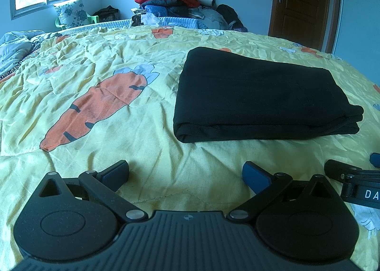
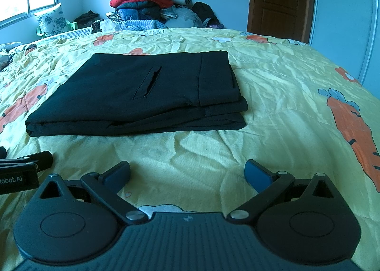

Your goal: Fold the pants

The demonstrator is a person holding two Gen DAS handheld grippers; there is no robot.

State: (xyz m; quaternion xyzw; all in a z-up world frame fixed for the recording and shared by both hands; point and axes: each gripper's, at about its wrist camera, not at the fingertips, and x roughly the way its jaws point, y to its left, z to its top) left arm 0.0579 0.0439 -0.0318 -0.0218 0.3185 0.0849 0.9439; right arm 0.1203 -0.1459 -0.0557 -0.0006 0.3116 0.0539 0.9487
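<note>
Yellow bedspread (image 2: 273,95) holds folded pants (image 2: 142,95), pocket slit visible only rightward; both tools (image 1: 185,171) (image 2: 187,171) spread, empty.

Bed w/ yellow carrot-print quilt (image 1: 142,128), folded black pants (image 2: 142,95) flat on top.

The pants (image 2: 142,95) are matt black woven cloth, smooth, with a stitched slit pocket. The bedspread (image 1: 133,128) is thin yellow cloth, crinkled, with a faint sheen and printed orange carrots. The left gripper (image 1: 185,173) and right gripper (image 2: 187,173) are matt black ribbed plastic with shiny metal rivets and blue rubbery pads (image 2: 257,176). The door (image 1: 301,2) is glossy brown wood.
</note>
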